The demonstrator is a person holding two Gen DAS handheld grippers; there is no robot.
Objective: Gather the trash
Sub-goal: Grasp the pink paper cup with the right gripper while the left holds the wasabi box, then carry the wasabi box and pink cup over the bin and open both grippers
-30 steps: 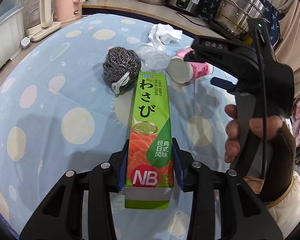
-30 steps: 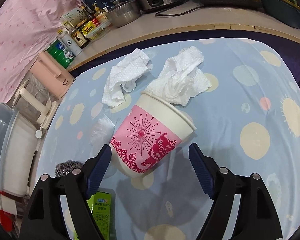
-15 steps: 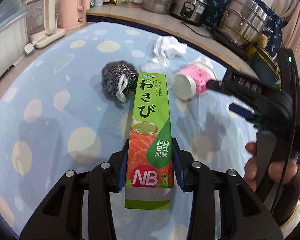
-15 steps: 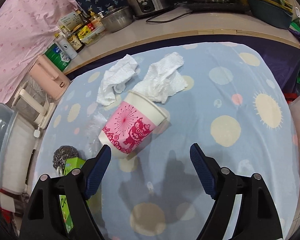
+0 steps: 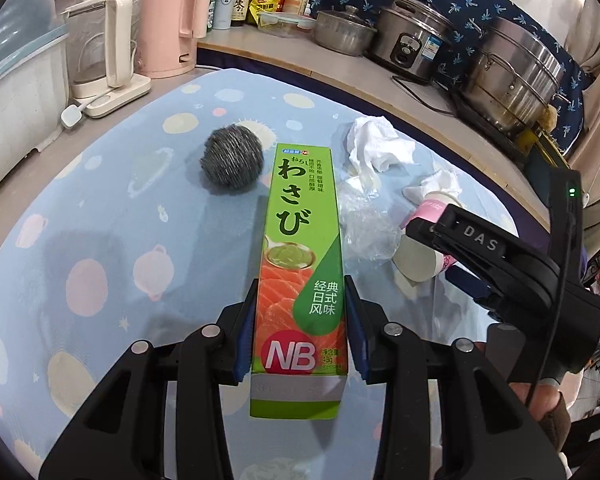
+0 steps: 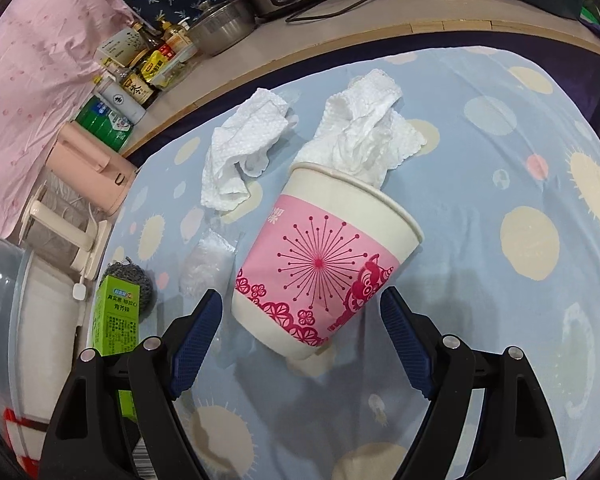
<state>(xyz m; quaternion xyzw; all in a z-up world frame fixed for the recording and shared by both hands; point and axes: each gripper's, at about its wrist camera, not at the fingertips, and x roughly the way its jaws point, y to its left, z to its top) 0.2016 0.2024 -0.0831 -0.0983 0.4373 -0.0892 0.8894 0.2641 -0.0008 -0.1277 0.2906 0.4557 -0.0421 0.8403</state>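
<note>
The left gripper clamps the wasabi box, lifted since before. The right gripper, wide, has neared the paper cup at 12 o'clock; grasp likely next.

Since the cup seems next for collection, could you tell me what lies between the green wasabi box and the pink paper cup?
A crumpled clear plastic wrapper lies on the tablecloth between the wasabi box and the paper cup; the left wrist view shows it best.

A pale blue cloth with round spots is covering the worktop. Behind it a wooden ledge is carrying steel pots, a rice cooker, bottles and a pink kettle. Pink fabric, perhaps a curtain, is hanging on the left.
</note>
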